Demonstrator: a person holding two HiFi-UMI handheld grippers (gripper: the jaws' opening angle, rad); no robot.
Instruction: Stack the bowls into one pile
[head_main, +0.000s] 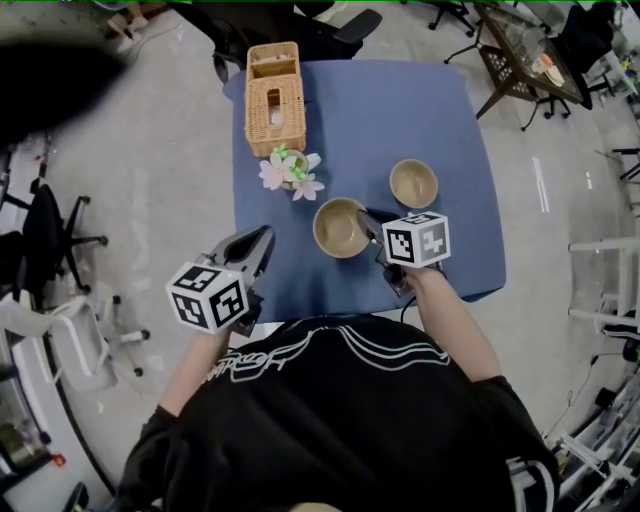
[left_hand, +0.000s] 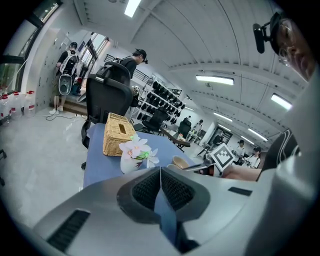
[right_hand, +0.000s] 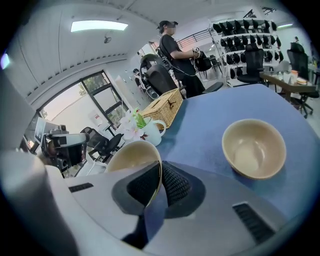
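The fingers of your right gripper (right_hand: 160, 175) pinch the near bowl (right_hand: 132, 155) by its rim. It looks hard, slippery and breakable. Your left gripper (left_hand: 161, 175) has its fingers pressed together.

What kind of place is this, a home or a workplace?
Probably a workplace, perhaps a lab or open office: an office chair on a bare grey floor, long ceiling lights, and a rack of dark gear.

You have bright, even light from ceiling strips (left_hand: 215, 79), with daylight from a window (right_hand: 95, 95) in your right gripper view. The far bowl (right_hand: 254, 148) throws only a soft shadow on the blue table (head_main: 440, 130). Both gripper views bend strongly and go black at their corners.
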